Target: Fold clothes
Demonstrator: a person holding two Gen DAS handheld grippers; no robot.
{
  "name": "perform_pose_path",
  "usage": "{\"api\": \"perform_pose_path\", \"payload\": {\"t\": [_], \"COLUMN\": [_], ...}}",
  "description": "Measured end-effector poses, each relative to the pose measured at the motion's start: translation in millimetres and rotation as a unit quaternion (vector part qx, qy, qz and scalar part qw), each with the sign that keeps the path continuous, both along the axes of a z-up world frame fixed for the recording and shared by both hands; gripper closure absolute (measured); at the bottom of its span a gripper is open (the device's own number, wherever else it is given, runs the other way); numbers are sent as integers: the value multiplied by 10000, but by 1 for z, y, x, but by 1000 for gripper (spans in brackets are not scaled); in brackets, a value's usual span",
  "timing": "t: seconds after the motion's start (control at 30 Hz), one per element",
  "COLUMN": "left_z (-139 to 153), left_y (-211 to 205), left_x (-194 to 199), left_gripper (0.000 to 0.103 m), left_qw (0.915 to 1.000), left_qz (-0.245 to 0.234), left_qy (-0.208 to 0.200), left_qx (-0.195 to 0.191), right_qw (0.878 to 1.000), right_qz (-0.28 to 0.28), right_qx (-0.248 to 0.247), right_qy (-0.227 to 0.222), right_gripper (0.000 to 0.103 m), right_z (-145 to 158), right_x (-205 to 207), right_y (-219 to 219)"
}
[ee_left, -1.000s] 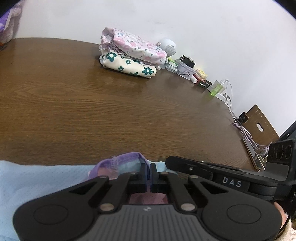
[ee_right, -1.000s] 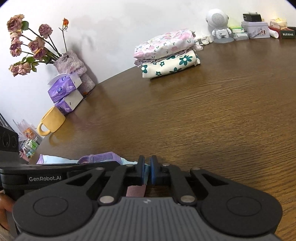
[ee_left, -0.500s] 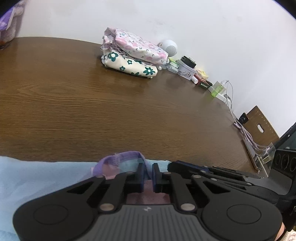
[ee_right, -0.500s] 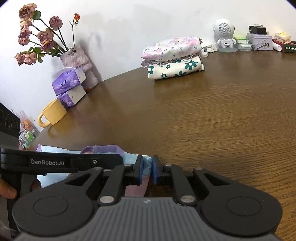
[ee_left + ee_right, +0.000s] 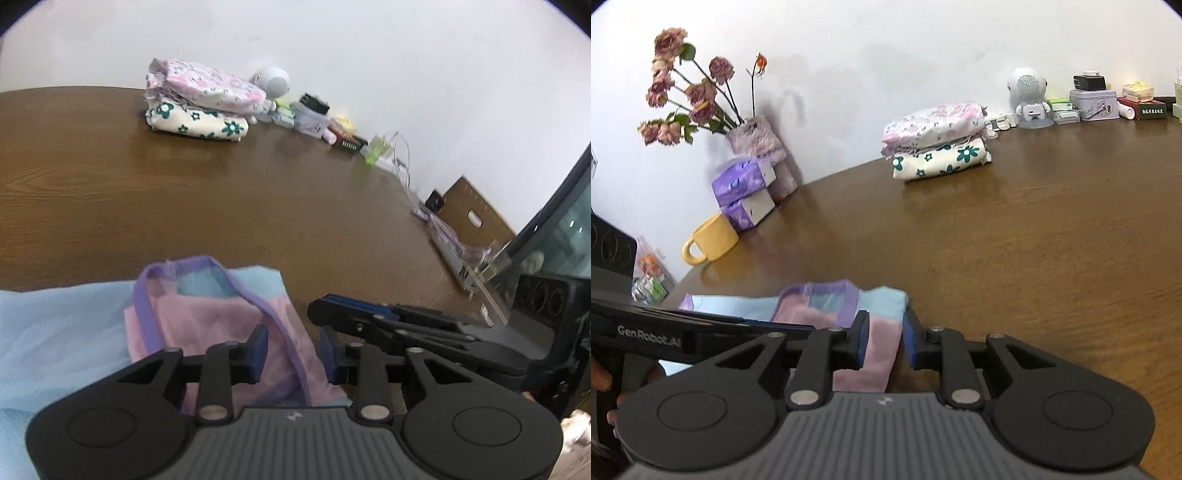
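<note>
A light blue garment [image 5: 55,332] with a pink panel and purple trim lies at the near edge of the brown table [image 5: 258,192]. My left gripper [image 5: 293,352] hovers just over its pink part; the jaws are opening and the pads stand off the cloth, which lies below them. In the right wrist view the same garment [image 5: 882,302] lies under my right gripper [image 5: 886,341], whose jaws are also opening and do not press on it. The two grippers sit side by side: the right gripper [image 5: 332,304] shows beside the left one. A stack of folded floral clothes [image 5: 938,144] rests far back.
Along the wall stand a vase of dried roses [image 5: 753,144], purple tissue packs [image 5: 742,184], a yellow mug [image 5: 709,243], a white robot-shaped speaker [image 5: 1028,96], and several tins and boxes [image 5: 1093,103]. Cables [image 5: 402,158] trail off the table's right end.
Both grippers were shut on the garment's folded edge; their jaws have now come apart and let it go. Both have drawn back and up a little, and the garment lies on the table.
</note>
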State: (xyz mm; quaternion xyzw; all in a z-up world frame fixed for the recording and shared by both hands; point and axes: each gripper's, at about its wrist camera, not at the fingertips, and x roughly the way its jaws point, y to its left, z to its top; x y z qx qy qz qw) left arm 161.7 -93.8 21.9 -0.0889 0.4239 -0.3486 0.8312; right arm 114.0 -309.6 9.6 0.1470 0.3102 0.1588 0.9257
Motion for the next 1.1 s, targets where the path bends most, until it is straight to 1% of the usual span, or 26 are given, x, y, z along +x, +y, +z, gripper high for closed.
{"api": "perform_pose_path", "payload": {"t": [0.07, 0.1, 0.13, 0.17, 0.23, 0.27, 0.3, 0.33, 0.4, 0.43, 0.47, 0.5, 0.53, 0.6, 0.67, 0.8, 0.87, 0.9, 0.93, 1.0, 1.1], "left_z": [-4, -7, -8, -8, -1, 4, 9, 14, 20, 21, 22, 21, 20, 16, 12, 0, -4, -6, -7, -8, -6], "left_y": [-4, -4, -3, 0, 12, 19, 25, 32, 41, 44, 45, 46, 46, 46, 45, 51, 55, 58, 60, 63, 72], "left_x": [-2, -3, -4, -5, -5, -5, -5, -5, 0, 4, 9, 13, 18, 26, 33, 43, 46, 48, 50, 51, 44], "left_gripper": [88, 97, 96, 95, 85, 82, 75, 74, 70, 69, 69, 67, 67, 67, 68, 70, 80, 97, 99, 100, 100], "left_qw": [9999, 9999, 9999, 9999, 9998, 9995, 9987, 9975, 9947, 9934, 9922, 9908, 9892, 9883, 9901, 9941, 9947, 9953, 9960, 9966, 9962], "left_qz": [-22, -7, 13, 30, 165, 296, 450, 605, 845, 913, 964, 1003, 1045, 1021, 946, 808, 797, 781, 768, 769, 857], "left_qy": [-24, -6, 22, 49, 28, -89, -228, -368, -547, -602, -647, -701, -744, -774, -661, -393, -364, -319, -245, -139, -62], "left_qx": [140, 162, 168, 84, -103, -82, -35, 12, 225, 344, 463, 582, 704, 823, 795, 608, 535, 471, 384, 254, 125], "right_qw": [10000, 10000, 10000, 10000, 10000, 10000, 10000, 9999, 9996, 9993, 9988, 9985, 9981, 9973, 9970, 9976, 9976, 9975, 9972, 9965, 9970], "right_qz": [-4, -6, 1, 4, 5, 9, 38, 67, 154, 230, 306, 356, 406, 505, 522, 469, 493, 505, 506, 494, 436], "right_qx": [9, 21, 31, 31, 34, 39, 5, -29, -128, -209, -290, -342, -394, -498, -549, -497, -480, -473, -540, -648, -631], "right_qy": [3, 3, 4, 10, 12, -3, -47, -91, -181, -211, -241, -232, -224, -206, -177, -95, -108, -115, -141, -161, -31], "right_gripper": [83, 83, 83, 83, 83, 83, 83, 83, 83, 83, 78, 76, 75, 75, 75, 75, 75, 75, 75, 75, 75], "right_z": [0, 0, -1, -1, -1, 0, 3, 6, 13, 16, 19, 19, 20, 21, 19, 15, 15, 15, 16, 16, 11], "right_x": [-4, -5, -7, -7, -9, -10, -10, -9, -7, -4, 0, 4, 8, 17, 22, 26, 24, 23, 23, 23, 27], "right_y": [0, 0, 0, 1, 1, 1, 3, 4, 8, 14, 19, 25, 30, 40, 49, 54, 54, 54, 56, 58, 56]}}
